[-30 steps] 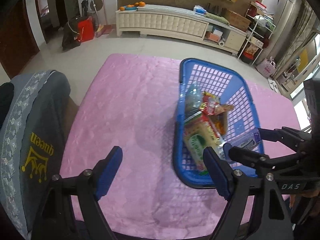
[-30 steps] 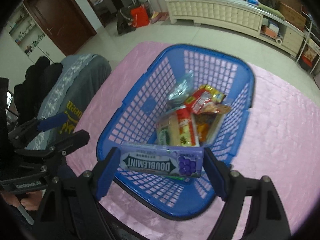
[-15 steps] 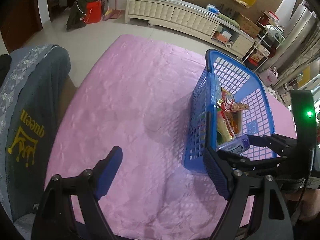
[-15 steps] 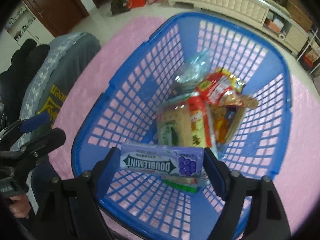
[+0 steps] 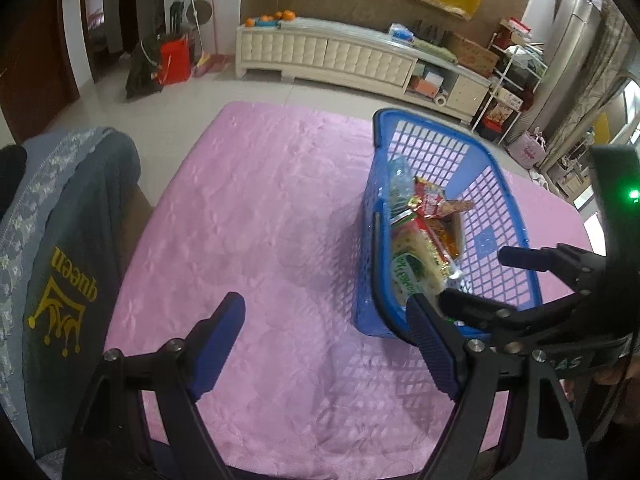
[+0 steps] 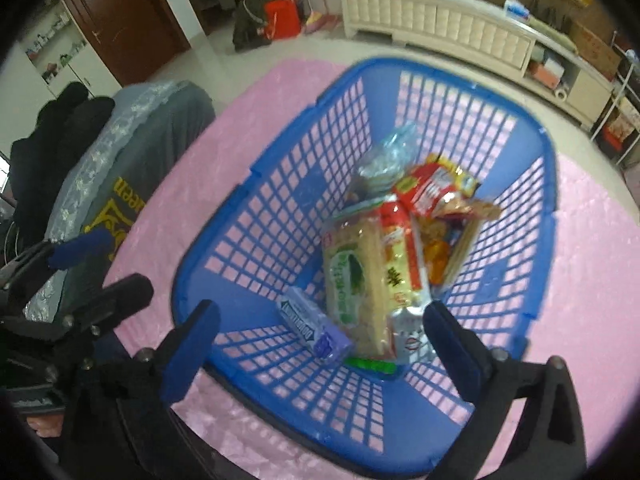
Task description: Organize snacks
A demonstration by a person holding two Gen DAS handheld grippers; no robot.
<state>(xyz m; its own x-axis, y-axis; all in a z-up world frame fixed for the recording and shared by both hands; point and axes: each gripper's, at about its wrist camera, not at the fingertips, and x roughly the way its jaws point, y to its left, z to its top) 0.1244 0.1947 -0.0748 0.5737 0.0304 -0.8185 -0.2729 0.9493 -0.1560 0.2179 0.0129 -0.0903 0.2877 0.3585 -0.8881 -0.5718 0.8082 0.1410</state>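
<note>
- As the right tool (image 6: pixel 320 344) spreads wider, nothing between its jaws, gum pack (image 6: pixel 314 330) lies in blue basket (image 6: pixel 550 184).
- Light, stiff, slick wrap: grip short ends.
- Left tool (image 5: pixel 332 344) spread, empty.

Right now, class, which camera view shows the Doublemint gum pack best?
The right wrist view: the Doublemint gum pack lies in plain sight inside the blue basket, beside the cracker packet. In the left wrist view the pack is hidden behind gripper fingers and the basket wall.
</note>
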